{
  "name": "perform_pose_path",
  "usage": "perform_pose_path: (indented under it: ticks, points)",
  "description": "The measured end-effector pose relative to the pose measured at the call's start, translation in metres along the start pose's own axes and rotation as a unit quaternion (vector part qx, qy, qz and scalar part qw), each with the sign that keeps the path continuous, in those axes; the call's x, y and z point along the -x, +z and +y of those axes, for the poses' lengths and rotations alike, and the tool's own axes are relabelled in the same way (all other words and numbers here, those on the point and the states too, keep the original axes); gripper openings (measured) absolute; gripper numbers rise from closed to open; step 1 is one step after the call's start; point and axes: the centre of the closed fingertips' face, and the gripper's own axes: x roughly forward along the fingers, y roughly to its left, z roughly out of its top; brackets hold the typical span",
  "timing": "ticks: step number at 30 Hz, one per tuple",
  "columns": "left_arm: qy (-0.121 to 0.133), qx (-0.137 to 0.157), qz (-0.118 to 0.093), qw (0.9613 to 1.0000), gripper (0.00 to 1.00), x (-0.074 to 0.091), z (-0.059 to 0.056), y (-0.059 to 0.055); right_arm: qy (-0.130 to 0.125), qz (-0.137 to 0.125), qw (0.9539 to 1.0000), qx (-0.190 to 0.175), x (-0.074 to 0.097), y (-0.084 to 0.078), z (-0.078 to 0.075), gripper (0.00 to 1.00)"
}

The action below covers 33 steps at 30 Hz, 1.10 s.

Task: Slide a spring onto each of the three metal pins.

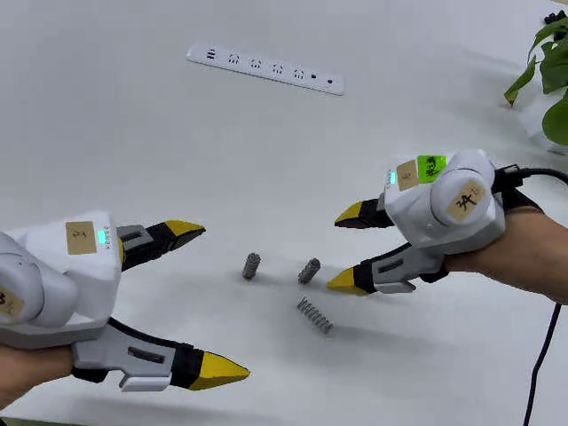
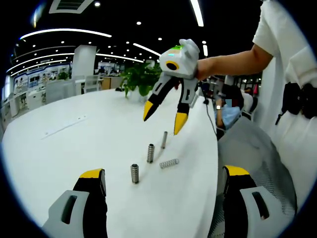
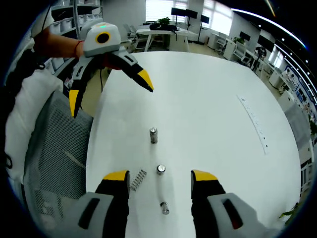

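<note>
Though tiny, three pins (image 2: 150, 152), two seemingly sleeved, one loose spring (image 2: 169, 162); left gripper (image 1: 222, 302), right gripper (image 1: 335, 252): fingers released.

Head view: high, looks steeply down on counter (image 1: 266, 133), close. Left gripper (image 1: 222, 302) at lower left, right gripper (image 1: 335, 251) at right.
Left gripper view: low, near counter level, faces across it toward right gripper, plant (image 2: 141, 77) behind.
Right gripper view: higher, tilted down, faces opposite way toward left gripper.
Shared by all three: pins (image 2: 150, 152), loose spring (image 2: 169, 162), mid-counter.
</note>
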Motion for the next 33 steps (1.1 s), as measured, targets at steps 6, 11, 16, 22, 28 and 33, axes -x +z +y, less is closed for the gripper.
perform_pose_path:
  ticks: [6,11,16,22,28,33]
  points:
    - [0.001,-0.004,0.010,0.9999,1.00,0.004,0.001,-0.001,-0.012,-0.028,0.9990,-0.032,0.021,-0.010,0.009,0.63]
    - [0.001,-0.008,0.019,0.9998,1.00,0.006,0.001,-0.003,-0.026,-0.052,0.9964,-0.062,0.033,-0.022,0.017,0.69]
    - [0.001,-0.012,0.030,0.9995,1.00,0.007,0.001,-0.004,-0.033,-0.073,0.9930,-0.087,0.040,-0.037,0.024,0.76]
    - [-0.001,-0.021,0.047,0.9987,1.00,0.009,0.002,-0.007,-0.042,-0.096,0.9889,-0.105,0.046,-0.055,0.031,0.83]
    - [-0.002,-0.027,0.066,0.9974,0.98,0.013,0.003,-0.013,-0.047,-0.118,0.9843,-0.123,0.053,-0.071,0.040,0.90]
    - [0.006,-0.046,0.088,0.9951,0.96,0.017,0.007,-0.014,-0.052,-0.130,0.9805,-0.138,0.058,-0.088,0.046,0.95]
